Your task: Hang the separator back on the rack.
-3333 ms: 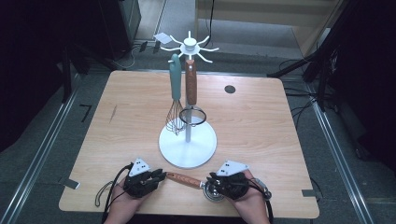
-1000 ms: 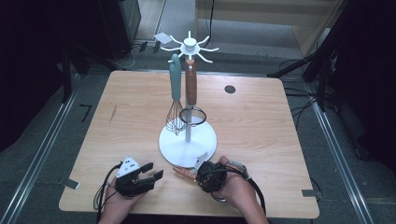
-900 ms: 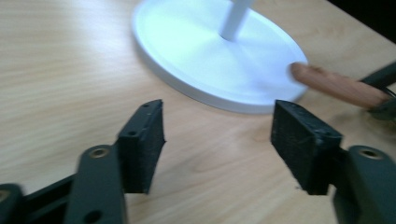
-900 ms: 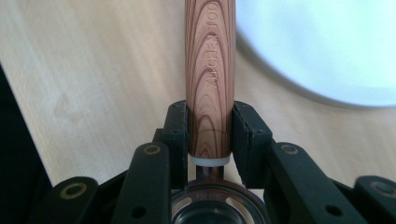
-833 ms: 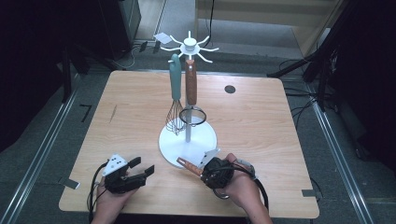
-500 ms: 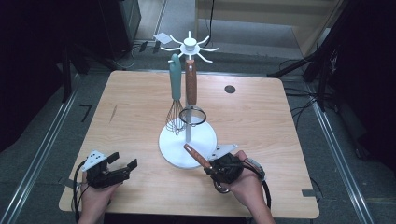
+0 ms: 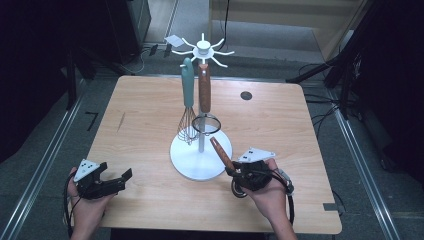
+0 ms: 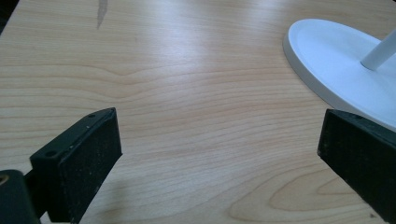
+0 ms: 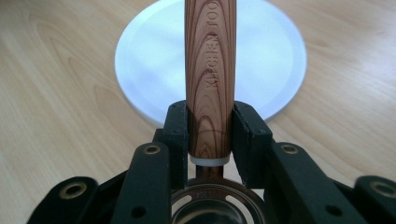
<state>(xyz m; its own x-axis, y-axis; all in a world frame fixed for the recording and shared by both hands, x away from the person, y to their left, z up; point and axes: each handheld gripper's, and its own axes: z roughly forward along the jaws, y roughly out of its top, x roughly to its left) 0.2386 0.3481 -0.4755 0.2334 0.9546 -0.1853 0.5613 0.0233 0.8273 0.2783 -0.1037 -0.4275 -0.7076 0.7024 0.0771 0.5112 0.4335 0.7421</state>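
A utensil with a wooden handle (image 7: 220, 152) (image 9: 210, 70) is gripped near its metal head (image 9: 212, 205) by my right gripper (image 7: 234, 170) (image 9: 210, 126), shut on it. The handle tilts up and away over the white base (image 7: 192, 167) (image 9: 144, 60) of the hook stand (image 7: 202, 47). A teal whisk (image 7: 187, 82) and a wooden-handled strainer (image 7: 204, 87) hang from the stand. My left gripper (image 7: 116, 170) (image 8: 217, 144) sits at the table's near left; its jaws have just been opening, stand wide and have nothing between them.
The stand's base (image 8: 336, 60) and pole (image 8: 380, 51) lie to the right of my left gripper. A dark round hole (image 7: 245, 95) marks the wooden table (image 7: 140, 115) at the far right. Dark floor and metal rails surround the table.
My left gripper let go of the wooden handle, slid left and opened wide. My right gripper swung the utensil so its handle points up toward the stand instead of leftward.
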